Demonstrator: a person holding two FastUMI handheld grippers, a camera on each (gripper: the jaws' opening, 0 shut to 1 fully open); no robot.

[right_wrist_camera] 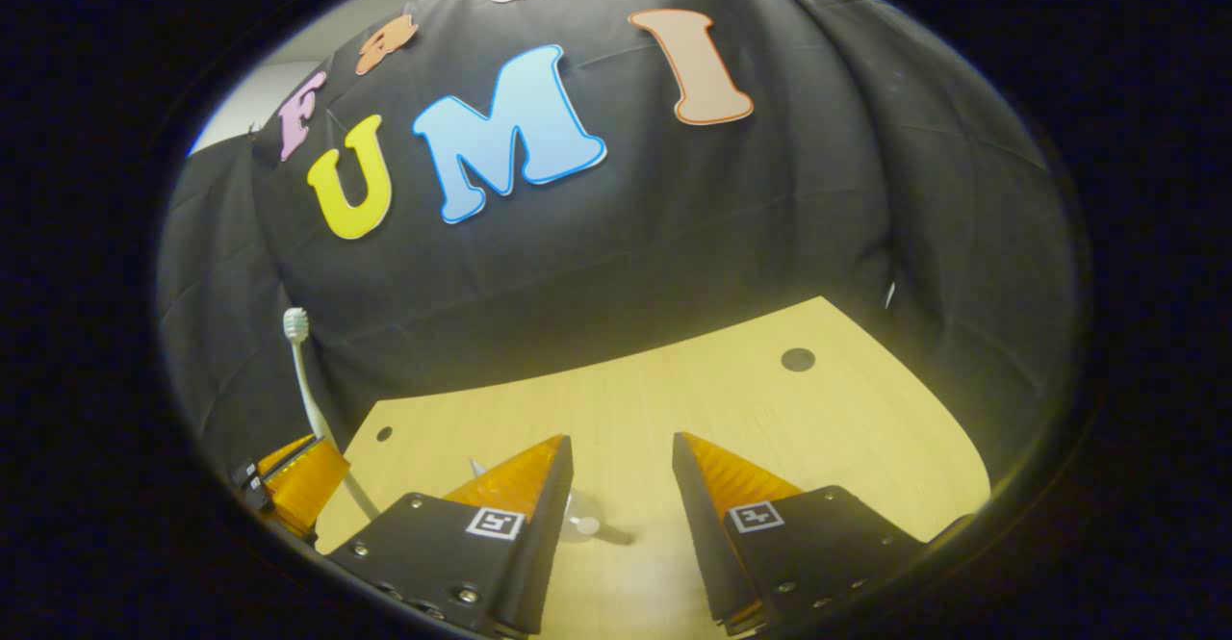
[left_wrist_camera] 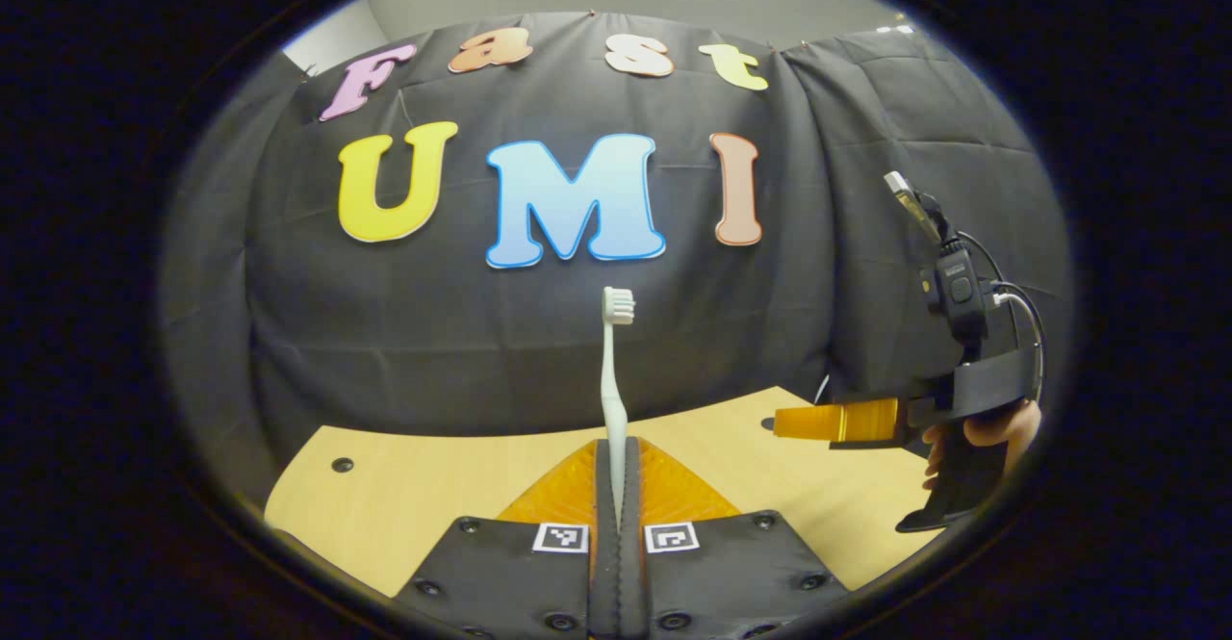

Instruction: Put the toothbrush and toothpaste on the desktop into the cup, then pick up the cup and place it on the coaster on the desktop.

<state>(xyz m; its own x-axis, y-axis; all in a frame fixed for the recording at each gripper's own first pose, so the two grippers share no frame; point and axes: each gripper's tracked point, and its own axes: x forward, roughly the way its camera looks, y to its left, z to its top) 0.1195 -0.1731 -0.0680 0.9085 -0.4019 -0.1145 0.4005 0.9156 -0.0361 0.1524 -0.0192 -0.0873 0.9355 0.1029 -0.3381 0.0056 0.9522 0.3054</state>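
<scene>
While the left gripper (left_wrist_camera: 617,486) has its jaws clenched on the toothbrush (left_wrist_camera: 613,371), the brush stands pretty much straight up, handle pinched low down and bristle head at the top, lifted clear of the tabletop (left_wrist_camera: 404,486). My guess is it's held upright like that so the handle end can drop straight into the cup mouth, so this looks like the carry part of the first step.

Right gripper (right_wrist_camera: 621,486) is a different story: jaws released, wide apart, nothing between them. It hangs low over the tabletop (right_wrist_camera: 731,399), and in the gap there's something small and pale (right_wrist_camera: 583,525) lying on the wood. Could be the cap end of the toothpaste, but it's too small and half hidden to call. If it is, that hand is parked ready for the second item.

Further out in the left gripper view you can see the right gripper (left_wrist_camera: 837,421) off to the side, with a hand (left_wrist_camera: 991,433) wrapped around its grip. And in the right gripper view the toothbrush (right_wrist_camera: 300,371) pokes up from the left gripper (right_wrist_camera: 294,481) near the edge.

Containers: can't find the cup or the coaster from these angles, so no idea what's in the cup yet. Toothbrush definitely isn't, it's in the air.

Main risk I'd say is the brush pivoting in that low pinch on the way down.
</scene>
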